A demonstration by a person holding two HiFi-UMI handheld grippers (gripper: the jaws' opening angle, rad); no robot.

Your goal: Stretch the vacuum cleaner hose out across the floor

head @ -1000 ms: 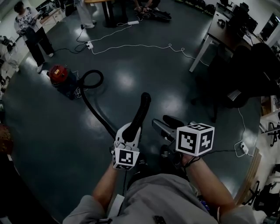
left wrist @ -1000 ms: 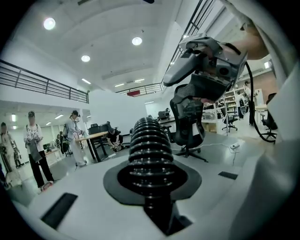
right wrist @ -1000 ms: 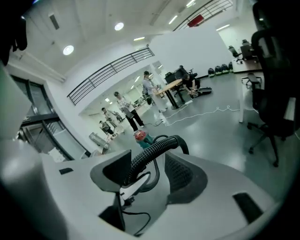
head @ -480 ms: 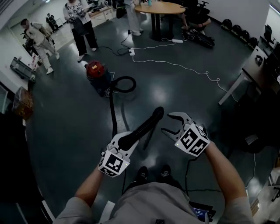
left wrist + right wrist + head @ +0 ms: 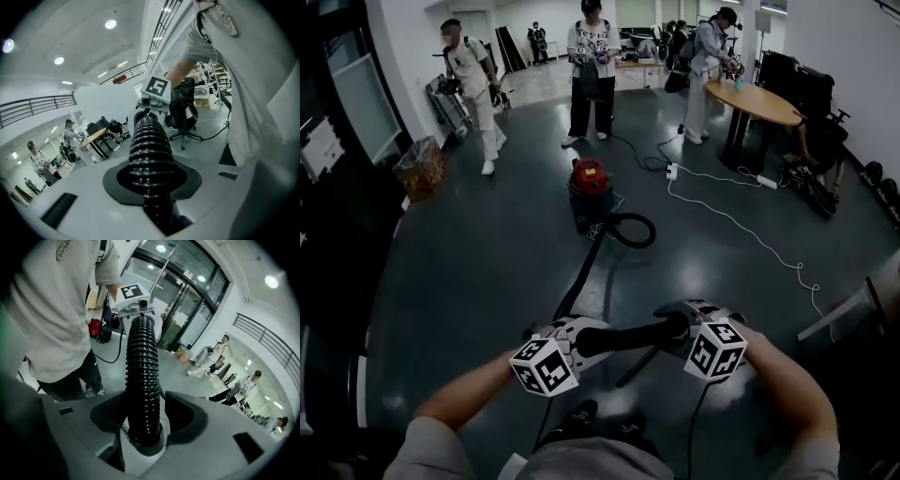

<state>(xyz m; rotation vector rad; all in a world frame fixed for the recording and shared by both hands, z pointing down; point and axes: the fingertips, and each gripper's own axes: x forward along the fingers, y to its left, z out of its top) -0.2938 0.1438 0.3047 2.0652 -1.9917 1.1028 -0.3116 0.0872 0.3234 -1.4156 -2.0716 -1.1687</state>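
Glossy floor (image 5: 469, 272): left gripper (image 5: 572, 335) clamps vacuum hose (image 5: 630, 336).

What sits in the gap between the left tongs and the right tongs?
A short stretch of black ribbed hose, running from the left tongs across to the right tongs. Nothing else is there. The head view shows it best.

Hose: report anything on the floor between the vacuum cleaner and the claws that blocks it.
Nothing visible does. The hose runs over bare floor from the red vacuum cleaner to the left claw, which grips it. A white cable lies off to the right, apart from the hose.
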